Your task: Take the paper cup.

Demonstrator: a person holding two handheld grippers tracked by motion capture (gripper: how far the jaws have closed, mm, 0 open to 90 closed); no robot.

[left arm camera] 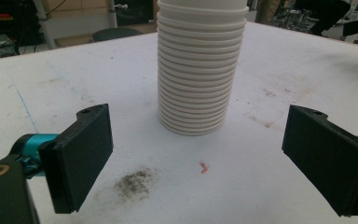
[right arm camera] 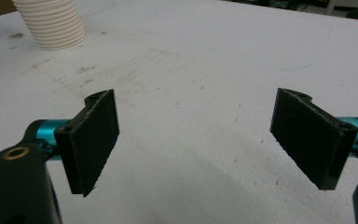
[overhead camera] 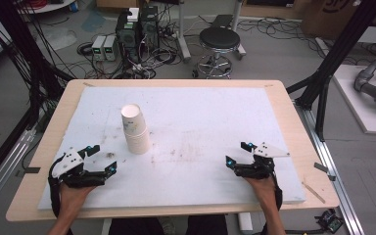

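A tall stack of white paper cups (overhead camera: pixel 135 129) stands upside down on the white board (overhead camera: pixel 215 112), left of its middle. My left gripper (overhead camera: pixel 103 159) rests near the board's front left, open and empty, a short way from the stack. Seen from the left gripper view, the cup stack (left arm camera: pixel 198 70) rises straight ahead beyond the two black jaws of the left gripper (left arm camera: pixel 205 161), which are wide apart. My right gripper (overhead camera: pixel 239 153) lies at the front right, open with nothing between its jaws. In the right gripper view, that gripper (right arm camera: pixel 196 140) faces bare board and the cup stack (right arm camera: pixel 51 23) sits far off at the upper left.
The white board lies on a wooden table (overhead camera: pixel 46 147). A dark smudge (left arm camera: pixel 135 183) and a small red speck (left arm camera: pixel 204 168) mark the board in front of my left gripper. A black stool (overhead camera: pixel 219 44), computer boxes (overhead camera: pixel 136 29) and cables stand on the floor behind the table.
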